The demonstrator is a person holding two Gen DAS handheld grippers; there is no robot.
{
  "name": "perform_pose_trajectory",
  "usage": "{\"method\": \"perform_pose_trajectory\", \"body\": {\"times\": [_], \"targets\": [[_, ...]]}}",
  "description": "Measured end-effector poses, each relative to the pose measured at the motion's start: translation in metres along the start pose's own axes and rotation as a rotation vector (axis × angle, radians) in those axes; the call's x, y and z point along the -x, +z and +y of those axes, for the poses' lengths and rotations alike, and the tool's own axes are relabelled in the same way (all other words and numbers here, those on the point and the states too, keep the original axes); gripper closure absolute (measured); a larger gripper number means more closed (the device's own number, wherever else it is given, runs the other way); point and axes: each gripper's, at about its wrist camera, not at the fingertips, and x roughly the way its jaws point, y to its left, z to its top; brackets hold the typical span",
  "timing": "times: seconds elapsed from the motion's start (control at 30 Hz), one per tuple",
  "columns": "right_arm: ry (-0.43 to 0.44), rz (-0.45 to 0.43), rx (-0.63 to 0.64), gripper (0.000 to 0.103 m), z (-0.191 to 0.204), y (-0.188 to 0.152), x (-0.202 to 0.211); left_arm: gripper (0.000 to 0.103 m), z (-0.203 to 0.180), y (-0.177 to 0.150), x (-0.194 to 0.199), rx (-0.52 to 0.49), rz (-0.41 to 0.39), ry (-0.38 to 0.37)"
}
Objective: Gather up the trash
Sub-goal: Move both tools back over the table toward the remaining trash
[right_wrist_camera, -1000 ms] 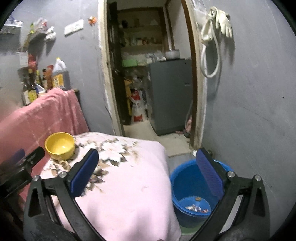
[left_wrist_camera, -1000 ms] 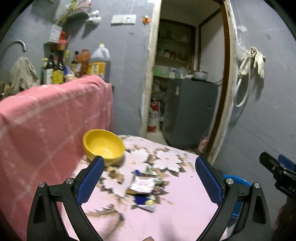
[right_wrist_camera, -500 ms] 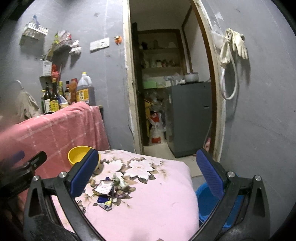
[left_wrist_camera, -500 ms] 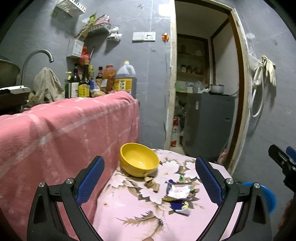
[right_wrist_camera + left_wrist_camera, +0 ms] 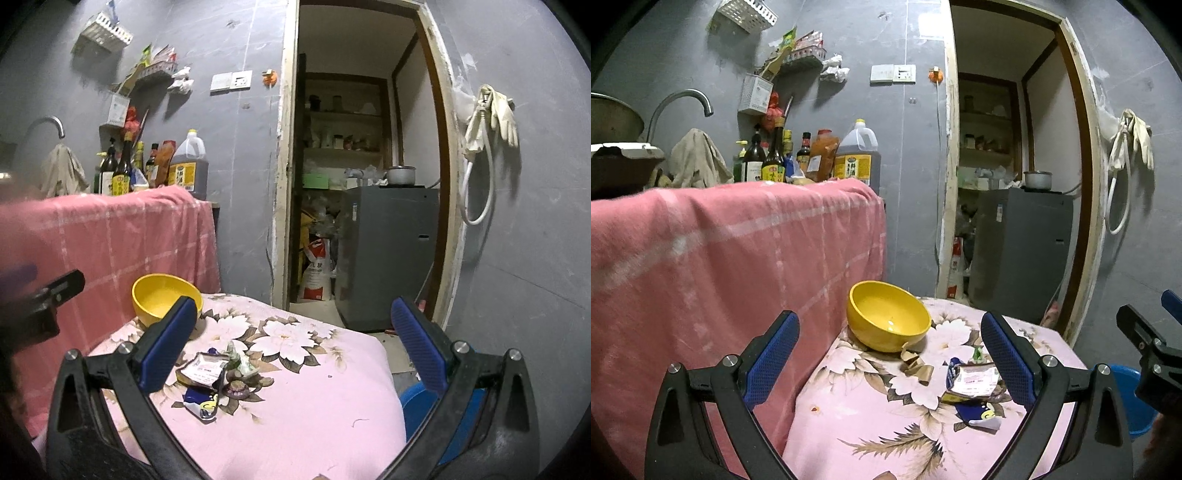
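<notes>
A pile of trash lies on the pink flowered table (image 5: 871,435): a white and yellow wrapper (image 5: 973,378) (image 5: 205,369), a blue wrapper (image 5: 975,415) (image 5: 199,400), brown paper scraps (image 5: 916,365) and a green-white scrap (image 5: 240,360). A blue bin (image 5: 417,402) (image 5: 1134,406) stands on the floor right of the table. My left gripper (image 5: 888,360) is open and empty, above the table's near left. My right gripper (image 5: 295,343) is open and empty, above the table's near side.
A yellow bowl (image 5: 886,319) (image 5: 164,297) sits at the table's far left, beside a counter draped in pink cloth (image 5: 720,251) with bottles (image 5: 775,158) on top. A doorway behind the table leads to a grey fridge (image 5: 388,254).
Both grippers have tilted up and swung left. The trash pile and bowl now sit lower in both views, and the blue bin has slid to the right edge. Both jaws stay open.
</notes>
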Motion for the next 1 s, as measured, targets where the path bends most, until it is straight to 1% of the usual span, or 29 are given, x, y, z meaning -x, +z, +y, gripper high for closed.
{"method": "perform_pose_trajectory", "body": {"times": [0.27, 0.5, 0.63, 0.73, 0.93, 1.0], "targets": [[0.038, 0.08, 0.028, 0.0, -0.001, -0.022, -0.031, 0.007, -0.004, -0.019, -0.028, -0.046, 0.066, -0.003], [0.079, 0.161, 0.045, 0.0, -0.002, -0.039, -0.057, 0.007, -0.004, -0.036, -0.06, -0.042, 0.179, -0.03], [0.099, 0.212, 0.037, 0.0, -0.006, -0.045, -0.075, 0.007, -0.005, -0.042, -0.078, -0.045, 0.242, -0.03], [0.123, 0.243, 0.028, 0.0, -0.007, -0.047, -0.085, 0.007, -0.005, -0.046, -0.092, -0.045, 0.291, -0.032], [0.199, 0.31, -0.004, 0.0, -0.002, -0.051, -0.109, 0.007, -0.004, -0.047, -0.115, -0.038, 0.347, -0.032], [0.234, 0.346, -0.017, 0.003, 0.002, -0.053, -0.118, 0.008, -0.002, -0.046, -0.123, -0.035, 0.364, -0.04]]}}
